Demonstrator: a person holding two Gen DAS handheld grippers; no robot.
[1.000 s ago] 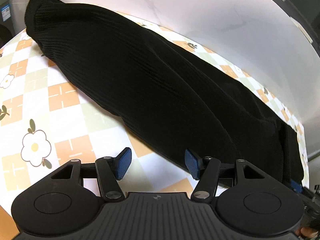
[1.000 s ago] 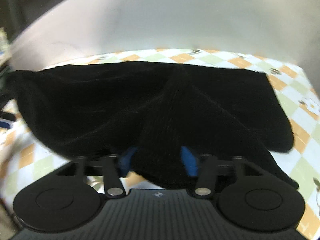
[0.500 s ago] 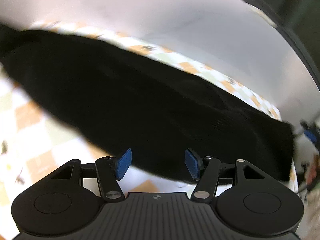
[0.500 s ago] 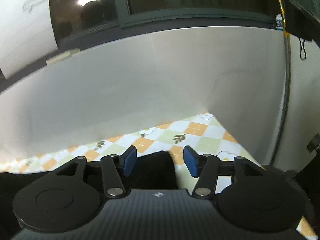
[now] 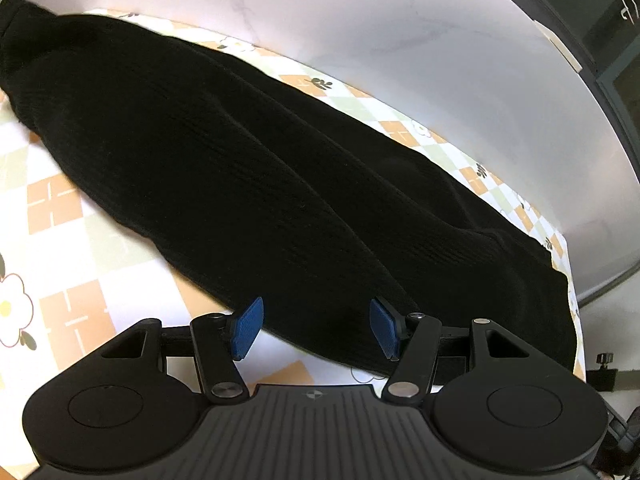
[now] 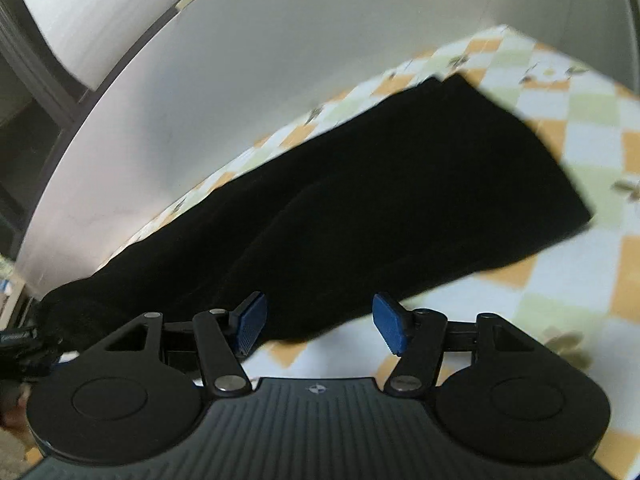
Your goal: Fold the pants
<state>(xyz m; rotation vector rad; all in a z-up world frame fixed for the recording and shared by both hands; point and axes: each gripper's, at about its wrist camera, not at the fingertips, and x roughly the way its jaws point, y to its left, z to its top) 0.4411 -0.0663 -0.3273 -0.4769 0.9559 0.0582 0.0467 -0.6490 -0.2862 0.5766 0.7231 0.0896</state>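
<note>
Black pants [image 5: 280, 184] lie long and flat on checkered desk [image 5: 60, 216], diagonal from upper left to lower right; left gripper [image 5: 316, 328] and right gripper [image 6: 320, 322] jaws wide, empty, near edge, likely lining up next fold

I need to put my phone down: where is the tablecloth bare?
Bare tablecloth lies on the near side of the black pants, ahead of the left claw, and past their end ahead of the right claw. Only a thin strip runs between pants and wall.
</note>
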